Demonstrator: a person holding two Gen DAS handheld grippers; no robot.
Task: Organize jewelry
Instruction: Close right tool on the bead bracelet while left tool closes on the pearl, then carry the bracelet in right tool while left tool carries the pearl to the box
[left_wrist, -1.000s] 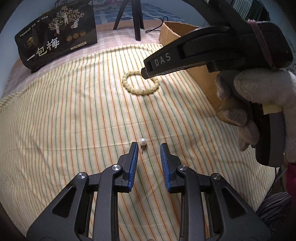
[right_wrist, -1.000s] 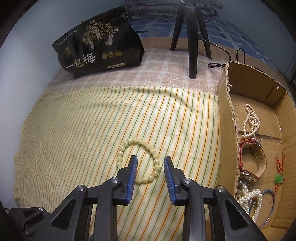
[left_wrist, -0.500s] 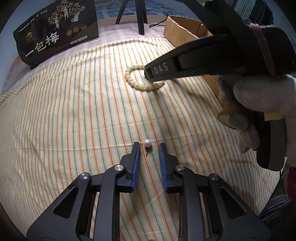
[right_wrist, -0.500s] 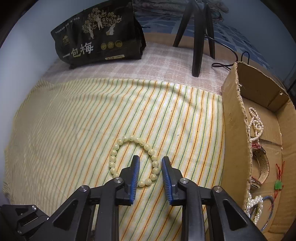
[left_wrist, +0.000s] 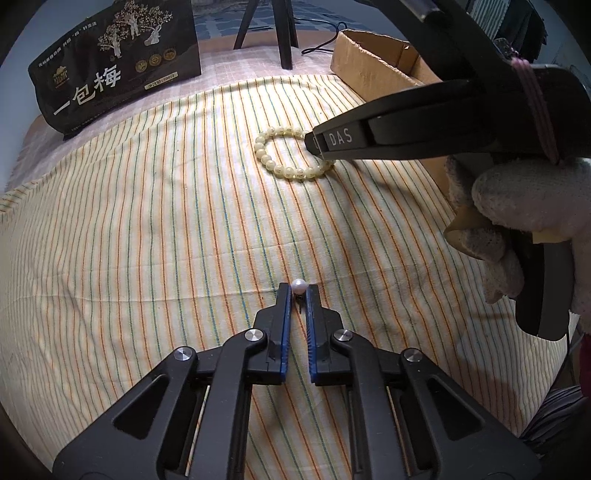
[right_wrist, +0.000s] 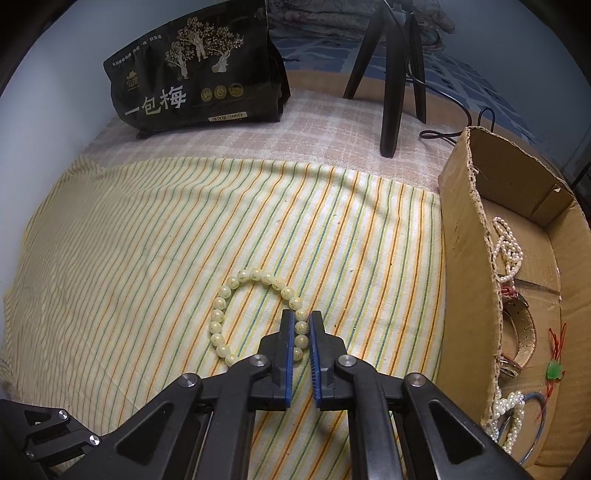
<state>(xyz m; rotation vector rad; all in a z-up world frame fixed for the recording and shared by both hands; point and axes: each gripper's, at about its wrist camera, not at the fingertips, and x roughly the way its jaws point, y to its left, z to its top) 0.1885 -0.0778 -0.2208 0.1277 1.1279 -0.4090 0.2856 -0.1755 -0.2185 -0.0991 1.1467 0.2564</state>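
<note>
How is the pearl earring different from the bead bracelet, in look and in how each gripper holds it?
The pearl earring is one white ball on a thin post; the bead bracelet is a ring of many yellowish beads. The left gripper pinches the earring at its fingertips; the right gripper clamps one side of the bracelet. Both lie on the striped cloth.

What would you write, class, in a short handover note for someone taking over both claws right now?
Left claw: shut on the small white pearl earring, low on the striped yellow cloth.
Right claw: shut on the pale yellow beaded bracelet, which lies on the cloth.
Done: the open cardboard box to the right already holds pearl strands, a strapped wristwatch and a green pendant on red cord.
Left: lift both pieces and set them in the box.
</note>
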